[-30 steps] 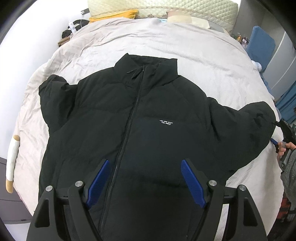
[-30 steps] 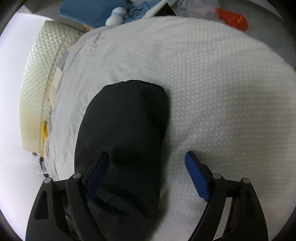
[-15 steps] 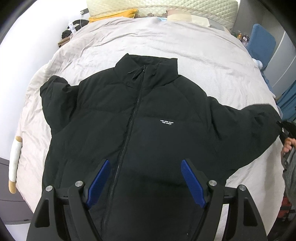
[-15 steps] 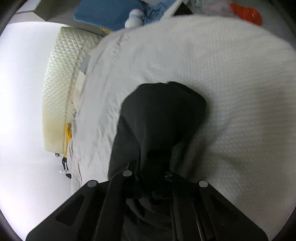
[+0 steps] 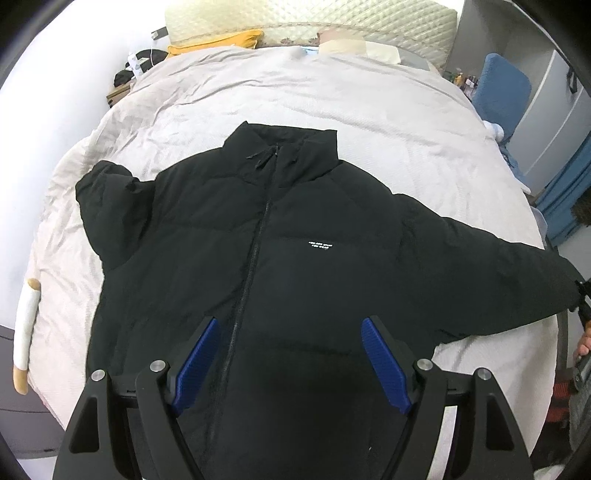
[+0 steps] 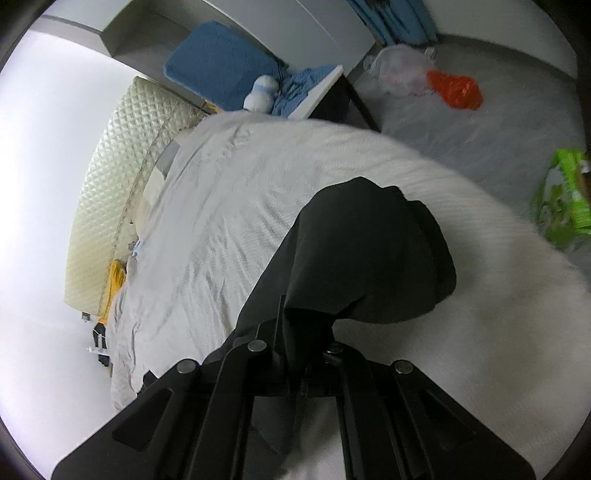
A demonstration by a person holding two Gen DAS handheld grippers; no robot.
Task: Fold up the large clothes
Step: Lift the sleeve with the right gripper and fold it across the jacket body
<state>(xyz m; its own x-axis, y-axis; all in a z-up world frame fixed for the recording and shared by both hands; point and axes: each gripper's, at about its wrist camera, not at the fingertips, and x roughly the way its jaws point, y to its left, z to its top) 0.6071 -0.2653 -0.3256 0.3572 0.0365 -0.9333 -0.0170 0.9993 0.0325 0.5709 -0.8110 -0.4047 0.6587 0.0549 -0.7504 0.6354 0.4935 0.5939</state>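
A black puffer jacket (image 5: 258,240) lies face up, zipped, on a bed with a pale quilt (image 5: 332,103), collar toward the headboard. My left gripper (image 5: 291,354) is open above the jacket's lower front, blue pads either side of the zipper. My right gripper (image 6: 314,354) is shut on the jacket's right sleeve (image 6: 369,258) near its cuff and holds it lifted off the quilt (image 6: 240,192). In the left wrist view that sleeve (image 5: 517,288) stretches out to the bed's right edge. The left sleeve (image 5: 107,199) lies bent at the bed's left side.
A padded headboard (image 5: 314,18) and pillows stand at the far end. A blue chair (image 5: 502,92) and blue curtain are right of the bed. On the floor are an orange bag (image 6: 454,88) and a green bag (image 6: 561,195). A white roll (image 5: 26,328) lies at the bed's left edge.
My right gripper closed on the right sleeve's end, then lifted and pulled it outward, stretching the sleeve toward the bed's right edge. The left gripper stayed open above the jacket's hem.
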